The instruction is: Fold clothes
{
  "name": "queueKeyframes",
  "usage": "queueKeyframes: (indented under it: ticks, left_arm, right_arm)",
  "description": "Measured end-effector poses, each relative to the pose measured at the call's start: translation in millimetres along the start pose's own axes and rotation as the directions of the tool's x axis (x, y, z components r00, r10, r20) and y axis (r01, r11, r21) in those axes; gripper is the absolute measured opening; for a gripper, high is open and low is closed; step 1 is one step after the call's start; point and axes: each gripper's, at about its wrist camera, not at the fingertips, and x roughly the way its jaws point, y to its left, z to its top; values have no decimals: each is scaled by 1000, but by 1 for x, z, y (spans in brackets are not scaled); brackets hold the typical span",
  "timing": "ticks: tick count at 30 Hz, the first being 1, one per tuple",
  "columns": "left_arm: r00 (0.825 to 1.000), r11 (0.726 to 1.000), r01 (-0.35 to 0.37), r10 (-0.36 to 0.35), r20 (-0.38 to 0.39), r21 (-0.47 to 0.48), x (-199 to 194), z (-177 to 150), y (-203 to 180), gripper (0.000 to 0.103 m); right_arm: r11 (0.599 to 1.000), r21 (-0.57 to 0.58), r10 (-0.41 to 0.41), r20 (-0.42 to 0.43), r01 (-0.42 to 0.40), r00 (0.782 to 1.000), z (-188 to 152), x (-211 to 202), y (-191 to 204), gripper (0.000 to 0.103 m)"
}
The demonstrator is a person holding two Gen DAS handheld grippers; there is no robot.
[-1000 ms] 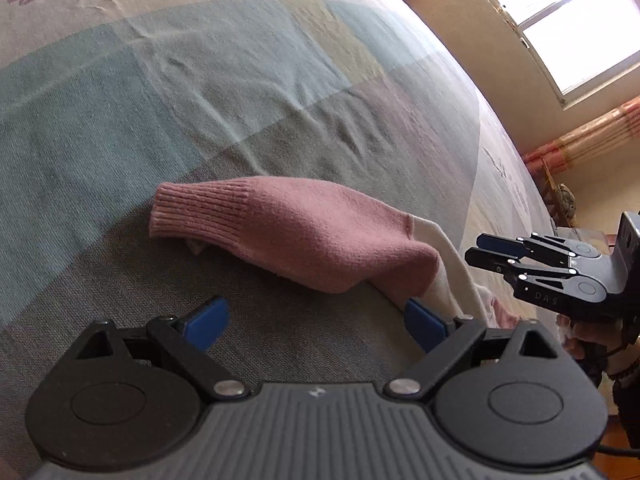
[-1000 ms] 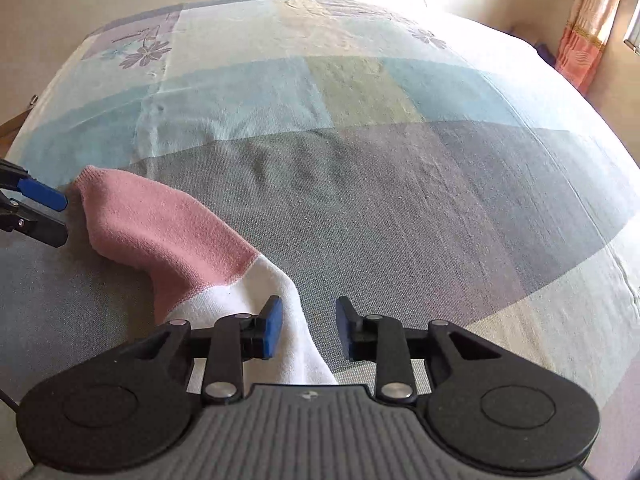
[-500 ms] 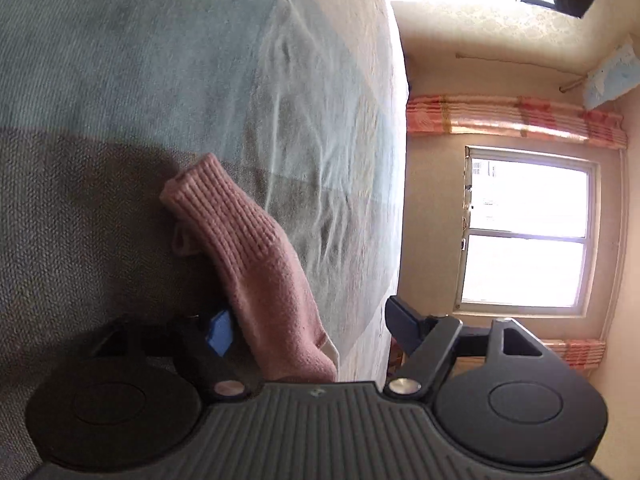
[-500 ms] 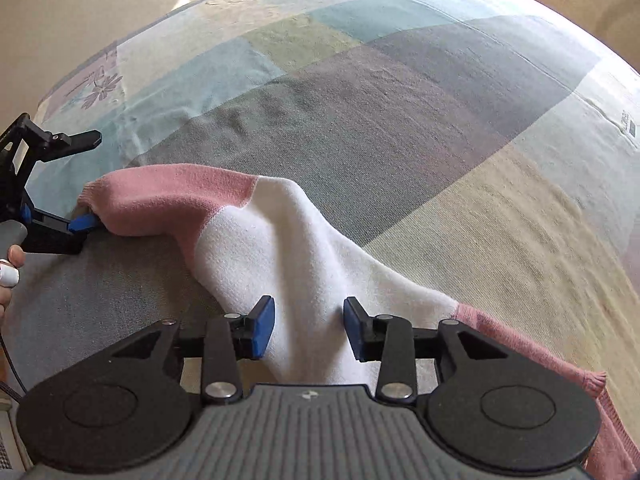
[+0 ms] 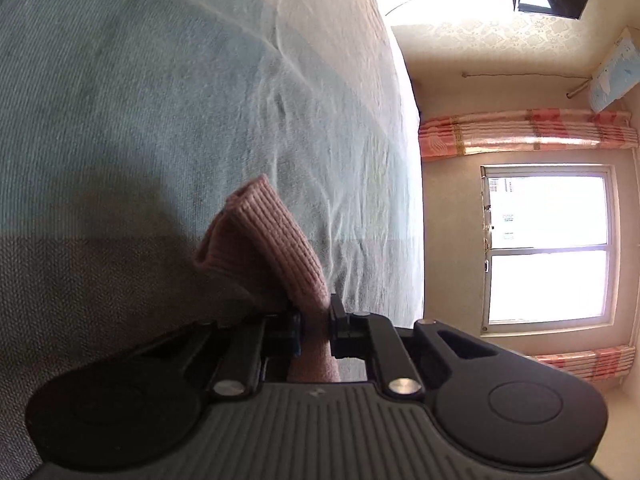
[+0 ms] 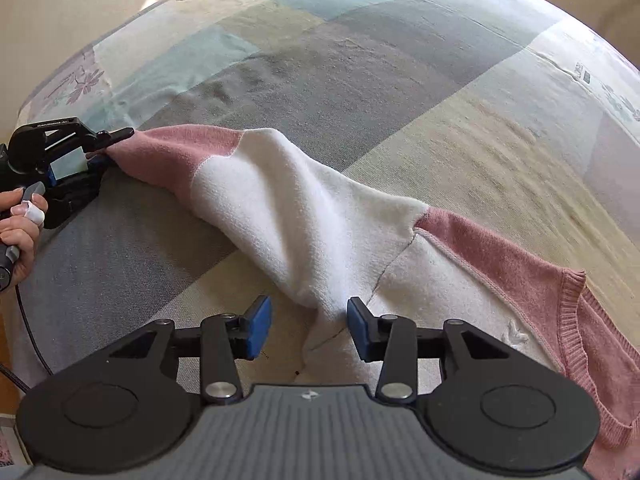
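1. In the left wrist view, the left gripper point(image 5: 315, 330) is seen clamped on the pink ribbed cuff point(image 5: 264, 252) of a sweater sleeve. The cuff is pinched between the two pads, and its free end stands up beyond them, above the patchwork bedspread point(image 5: 140, 100). The view is rolled on its side, so the window point(image 5: 548, 248) and the curtains point(image 5: 520, 132) appear turned. The cuff is probably taken so that the sleeve can be carried across the body for a fold.

2. In the right wrist view, the sweater point(image 6: 320, 220) is seen lying on the bedspread point(image 6: 360, 60), its pink-and-white sleeve stretched out to the left, where its end is held in the left gripper point(image 6: 100, 148) by a hand point(image 6: 20, 224). The right gripper point(image 6: 306, 326) is held over the white fabric near the armpit. Its jaws are opening, cloth lies between them, and neither blue pad is seen to press on it. It is judged to be placed there to take or pin the sleeve's root.

3. Only the left view shows the grip on the cuff up close; the right gripper and the sweater body are not seen there. Only the right view shows the whole sleeve, the pink ribbed neckline point(image 6: 580, 300) and how far the two grippers stand apart.
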Motion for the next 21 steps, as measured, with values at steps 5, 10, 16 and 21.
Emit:
queueKeyframes:
  ticks: [5,10,16,21]
  left_arm:
    - [999,989,-38,33,31,140,-17,16,-41,9]
    - [998,972,-59,54,26,226,-27,20,-55,9]
    - [985,967,-160,170,-36,199,-29,14,-27,9]
    - [972,951,-201,224,-74,237,-28,3,-26,11]
  right_arm:
    - [994,-105,6,46,-1,999,-4,-11,20,47]
    - [953,-303,41,61,-21,997,-8,-3,55,47]
    - [905,-424,-31,38,44,999,-15,29,65,46]
    - [904,-423,-46,55,65,997,-1,27,54,45]
